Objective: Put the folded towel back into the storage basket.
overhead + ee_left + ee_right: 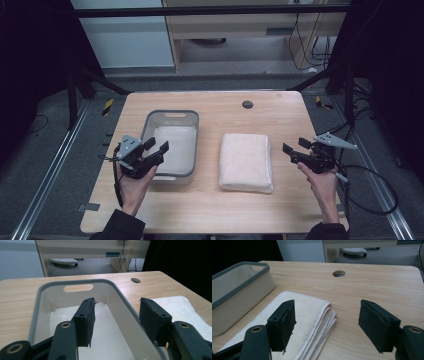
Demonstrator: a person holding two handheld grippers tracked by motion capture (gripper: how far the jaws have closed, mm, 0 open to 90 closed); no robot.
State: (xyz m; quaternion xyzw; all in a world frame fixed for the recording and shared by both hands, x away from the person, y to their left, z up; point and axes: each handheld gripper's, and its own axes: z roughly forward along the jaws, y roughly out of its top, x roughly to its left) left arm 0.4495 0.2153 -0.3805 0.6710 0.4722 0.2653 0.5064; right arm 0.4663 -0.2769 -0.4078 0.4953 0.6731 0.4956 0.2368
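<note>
A white bin with a grey rim [172,113] stands left of centre on the wooden table; its inside looks bare [105,340]. A folded cream towel [246,161] lies flat to its right. My left gripper [156,145] hovers at the bin's near left side, jaws open, nothing between them. In the left gripper view, the left gripper [117,302] looks along the bin's right rim [125,302], with the towel [175,305] beyond. My right gripper [295,145] hangs open just right of the towel. In the right gripper view, the right gripper [327,304] frames the towel's layered edge [322,320] and bare wood.
A round cable hole [247,104] sits near the table's far edge. Bare wood [200,205] runs along the front, and more lies right of the towel. A cable [370,200] trails from the right gripper off the table's right side. The bin [239,287] stands left of the towel.
</note>
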